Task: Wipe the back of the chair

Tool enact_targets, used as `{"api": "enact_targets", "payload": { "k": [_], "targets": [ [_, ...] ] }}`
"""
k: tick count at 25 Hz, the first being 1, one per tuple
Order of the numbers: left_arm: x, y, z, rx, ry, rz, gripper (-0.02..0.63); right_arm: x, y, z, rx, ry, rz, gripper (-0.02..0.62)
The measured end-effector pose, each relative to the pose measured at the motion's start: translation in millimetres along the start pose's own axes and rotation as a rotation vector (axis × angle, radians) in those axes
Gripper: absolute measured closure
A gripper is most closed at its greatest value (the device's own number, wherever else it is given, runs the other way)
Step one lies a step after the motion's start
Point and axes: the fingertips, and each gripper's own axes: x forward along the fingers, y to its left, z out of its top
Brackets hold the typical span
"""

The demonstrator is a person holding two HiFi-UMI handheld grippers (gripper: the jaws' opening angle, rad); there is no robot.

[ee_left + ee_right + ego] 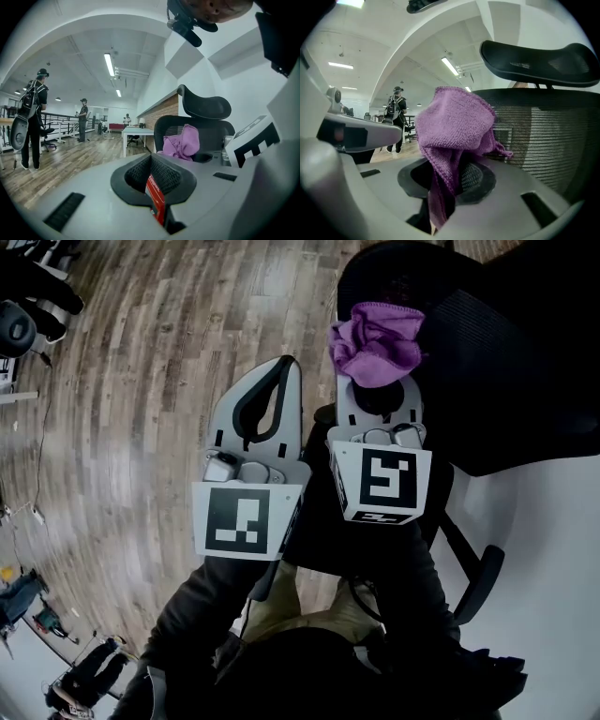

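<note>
A black office chair with a mesh back (pixel 487 343) (pixel 543 136) and a headrest (pixel 539 58) (pixel 206 105) stands in front of me on the right. My right gripper (pixel 375 381) (pixel 447 183) is shut on a bunched purple cloth (pixel 375 341) (pixel 454 129) (pixel 182 142), held close to the mesh back; I cannot tell whether the cloth touches it. My left gripper (pixel 267 395) (pixel 152 176) is shut with nothing in it, held left of the right one, away from the chair.
Wooden floor (pixel 141 381) spreads to the left. A chair armrest (pixel 478 582) juts out at lower right. In the distance stand people (pixel 33 117) (pixel 83 119), a white table (pixel 136 136) and a railing (pixel 61 126).
</note>
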Motion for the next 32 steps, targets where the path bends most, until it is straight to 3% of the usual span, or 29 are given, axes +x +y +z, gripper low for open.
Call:
{"api": "enact_targets", "payload": {
  "k": [32],
  "targets": [
    [33, -87, -12, 0.034, 0.010, -0.110, 0.597, -43, -74, -21, 0.042, 0.019, -0.084, 0.505]
  ]
}}
